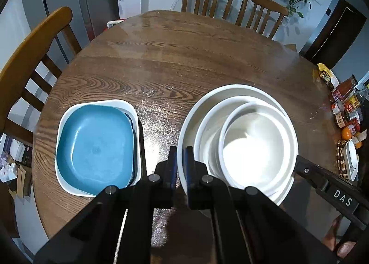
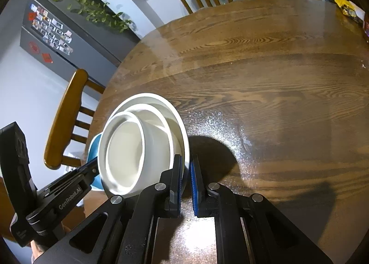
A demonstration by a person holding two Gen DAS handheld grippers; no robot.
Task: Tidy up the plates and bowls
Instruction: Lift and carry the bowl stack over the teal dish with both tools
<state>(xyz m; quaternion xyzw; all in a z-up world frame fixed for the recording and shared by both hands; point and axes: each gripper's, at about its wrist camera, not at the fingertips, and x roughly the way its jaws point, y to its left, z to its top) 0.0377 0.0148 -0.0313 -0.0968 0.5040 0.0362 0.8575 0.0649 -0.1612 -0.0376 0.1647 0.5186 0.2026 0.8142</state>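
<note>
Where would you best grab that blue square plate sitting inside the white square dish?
Probably by its rim, from above. The blue plate lies flat and nested in the white square dish, so its sides are walled in. Only the upturned edge shows, best at the near corner, where it overlaps the dish.

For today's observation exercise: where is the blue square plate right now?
In the left wrist view, the blue square plate sits inside a white square dish at the table's near left, beside the stacked white bowls.
</note>
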